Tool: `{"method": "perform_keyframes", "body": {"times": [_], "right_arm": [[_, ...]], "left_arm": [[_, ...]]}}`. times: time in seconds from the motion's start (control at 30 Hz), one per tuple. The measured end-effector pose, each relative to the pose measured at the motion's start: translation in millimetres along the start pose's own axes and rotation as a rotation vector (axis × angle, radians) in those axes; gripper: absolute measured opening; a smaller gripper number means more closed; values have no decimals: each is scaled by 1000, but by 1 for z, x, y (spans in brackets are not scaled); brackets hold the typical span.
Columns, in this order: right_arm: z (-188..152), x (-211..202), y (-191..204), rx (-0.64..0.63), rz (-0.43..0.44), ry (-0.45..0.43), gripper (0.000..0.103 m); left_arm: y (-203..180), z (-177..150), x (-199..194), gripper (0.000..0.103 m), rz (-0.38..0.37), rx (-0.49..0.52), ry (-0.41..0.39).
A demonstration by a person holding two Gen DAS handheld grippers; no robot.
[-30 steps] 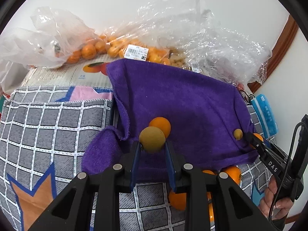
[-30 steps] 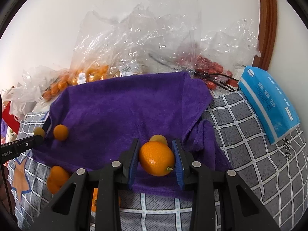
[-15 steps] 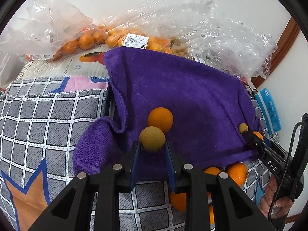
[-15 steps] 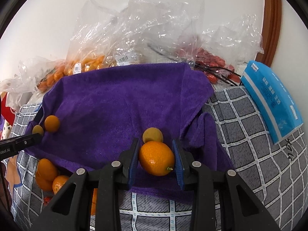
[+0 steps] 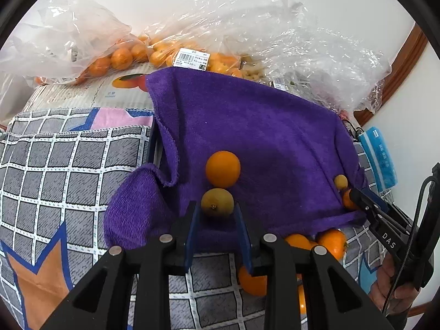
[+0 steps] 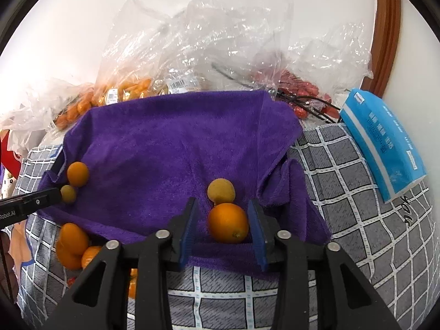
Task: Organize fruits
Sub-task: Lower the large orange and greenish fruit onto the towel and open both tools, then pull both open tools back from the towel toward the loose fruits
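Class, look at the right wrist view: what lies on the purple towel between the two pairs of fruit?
Nothing: in the right wrist view the purple towel is bare between the left pair and the right pair.

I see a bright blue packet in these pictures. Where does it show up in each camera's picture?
Left wrist view: the blue packet is small, at the far right edge, just past the purple towel's right corner.
Right wrist view: the blue packet is large, at upper right, lying on the checked cloth.
Shared landmark: the purple towel, left of the packet in both views.
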State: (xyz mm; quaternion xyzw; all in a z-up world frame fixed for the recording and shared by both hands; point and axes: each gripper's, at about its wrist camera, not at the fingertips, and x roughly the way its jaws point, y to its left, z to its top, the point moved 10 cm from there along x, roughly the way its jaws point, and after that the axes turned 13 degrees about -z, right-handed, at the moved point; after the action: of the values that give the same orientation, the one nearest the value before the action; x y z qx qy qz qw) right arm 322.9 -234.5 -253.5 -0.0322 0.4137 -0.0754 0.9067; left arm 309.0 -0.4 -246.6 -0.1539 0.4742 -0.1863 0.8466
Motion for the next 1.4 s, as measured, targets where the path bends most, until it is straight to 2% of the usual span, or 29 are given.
{"method": "perform_keyframes", "body": {"times": [0.3,0.43,0.77,1.0,1.4], "right_arm": [[5,-43,-6,16,-14,-49,57],[3,-61,-8,24,-17,-67,57],[-13,-93,-9,54,-19,-68,57],[-27,-101,-4,54,-11,-25,57],[-41,-87,13,36,6,11,57]], "left_arm": [[-22,-5,-25,30,-22,38,-23],[-29,-10,-39,32,-30,51,-33],[-42,-26,-67,45,-47,67,-46],[-45,-36,-78,51,-51,90,-57],[-20,-45,-67,52,-42,43,-27]]}}
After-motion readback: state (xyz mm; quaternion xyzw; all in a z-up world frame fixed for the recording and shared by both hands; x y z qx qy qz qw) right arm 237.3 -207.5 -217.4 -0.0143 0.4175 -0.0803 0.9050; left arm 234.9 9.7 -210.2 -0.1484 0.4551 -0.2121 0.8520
